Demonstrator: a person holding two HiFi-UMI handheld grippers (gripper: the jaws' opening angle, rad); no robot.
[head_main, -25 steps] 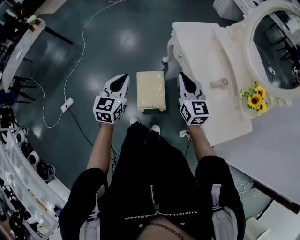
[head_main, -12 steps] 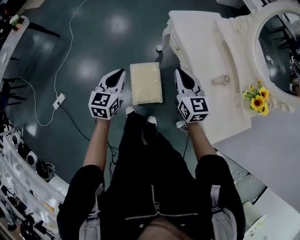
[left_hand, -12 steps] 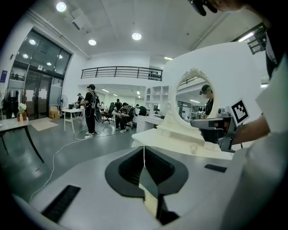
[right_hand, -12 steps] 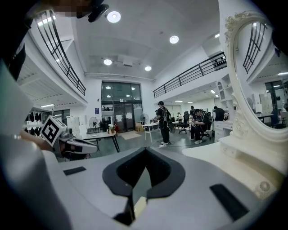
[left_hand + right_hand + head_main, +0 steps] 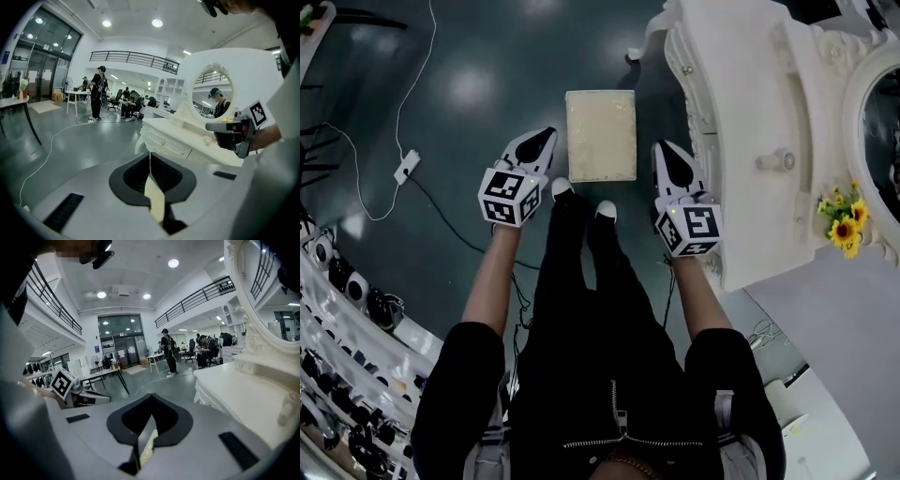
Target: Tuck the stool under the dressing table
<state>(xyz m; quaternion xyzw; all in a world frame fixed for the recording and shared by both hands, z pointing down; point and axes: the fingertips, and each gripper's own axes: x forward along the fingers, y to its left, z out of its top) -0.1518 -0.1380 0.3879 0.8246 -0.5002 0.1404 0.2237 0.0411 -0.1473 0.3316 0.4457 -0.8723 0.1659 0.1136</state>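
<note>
Head view: looks steeply down on a person in black clothes standing on a dark, glossy floor with a gripper in each hand.
Stool: the cream, rectangular padded stool [image 5: 601, 136] stands on the floor at 12 o'clock from the person's white-toed shoes [image 5: 606, 210], just ahead of them. It is out in the open, not under the table.
Dressing table: the white carved dressing table [image 5: 741, 103] is at 3 o'clock of the stool, with a strip of bare floor between them.
Left gripper: the white-and-black left gripper [image 5: 546, 137] hangs at 8 o'clock of the stool, near its corner and apart from it. Its fingers are pressed together on nothing, and the left gripper view shows only a thin seam.
Right gripper: the matching right gripper [image 5: 661, 148] hangs at 4 o'clock of the stool, between the stool and the table front. Its fingers are together on nothing, with a sliver of cream showing through the seam.
Markings: the marker cubes [image 5: 508, 197] carry black-and-white square code patterns, and this is the only print that can be made out.
Table top: an oval mirror [image 5: 883, 131] in an ornate white frame is at 3 o'clock. A bunch of yellow flowers [image 5: 844, 220] is at 5 o'clock, by the frame.
Floor: a white power block [image 5: 405, 167] on a thin white cable lies at 9 o'clock of the stool, well apart.
Background: a standing person in dark clothes [image 5: 98, 93] is in a bright hall with a railed mezzanine.
</note>
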